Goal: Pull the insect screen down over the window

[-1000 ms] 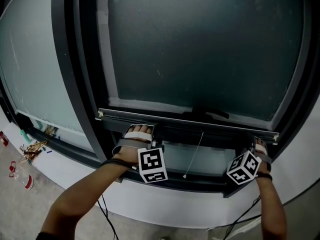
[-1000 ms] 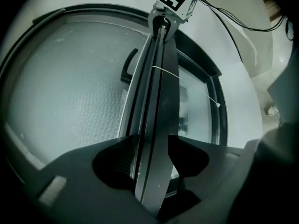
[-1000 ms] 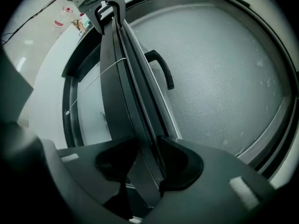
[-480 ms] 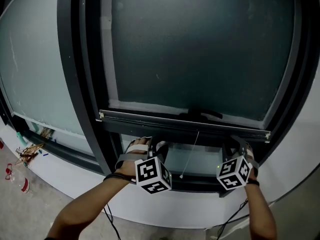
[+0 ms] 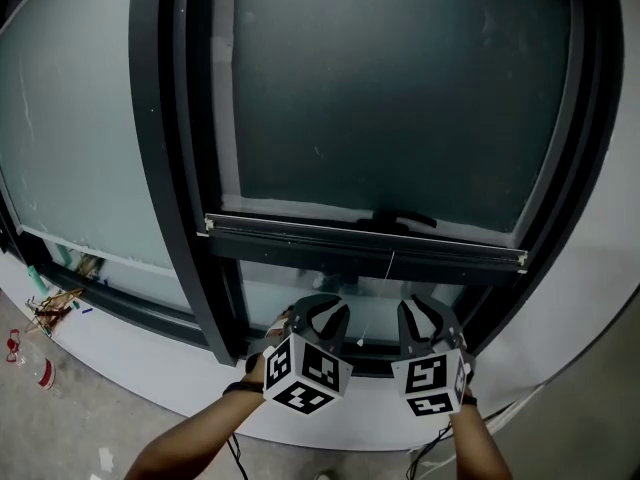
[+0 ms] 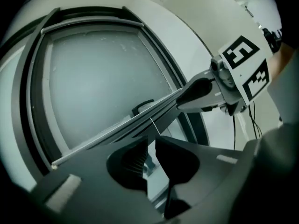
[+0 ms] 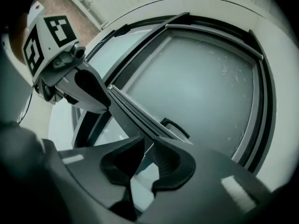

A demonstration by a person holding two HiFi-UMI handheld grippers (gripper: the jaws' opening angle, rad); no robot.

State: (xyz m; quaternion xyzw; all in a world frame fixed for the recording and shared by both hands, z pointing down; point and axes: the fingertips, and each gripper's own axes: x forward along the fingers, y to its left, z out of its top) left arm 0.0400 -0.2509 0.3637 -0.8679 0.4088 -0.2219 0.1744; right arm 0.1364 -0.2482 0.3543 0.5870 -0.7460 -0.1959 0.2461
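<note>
The insect screen (image 5: pixel 390 98) covers most of the window. Its dark bottom bar (image 5: pixel 300 236) hangs level a little above the sill, with a small handle (image 5: pixel 400 218) at its middle and a thin pull cord (image 5: pixel 378 298) dangling below. Both grippers are under the bar and clear of it. My left gripper (image 5: pixel 322 313) and right gripper (image 5: pixel 422 316) sit close together near the cord. Their jaws are closing, with a narrow gap left and nothing between them. The left gripper view shows its jaws (image 6: pixel 150 157) under the bar (image 6: pixel 117 125). The right gripper view shows the same (image 7: pixel 148 158).
A second glazed pane (image 5: pixel 70 118) lies left of the thick dark frame post (image 5: pixel 165 168). A pale curved sill (image 5: pixel 150 373) runs below the window. Litter (image 5: pixel 45 308) lies on the floor at the left. Cables (image 5: pixel 235 453) trail from the grippers.
Both grippers have come away from the underside of the bar, dropped lower and moved towards each other. Their jaws have narrowed. The bar has stayed at the same height on the window.
</note>
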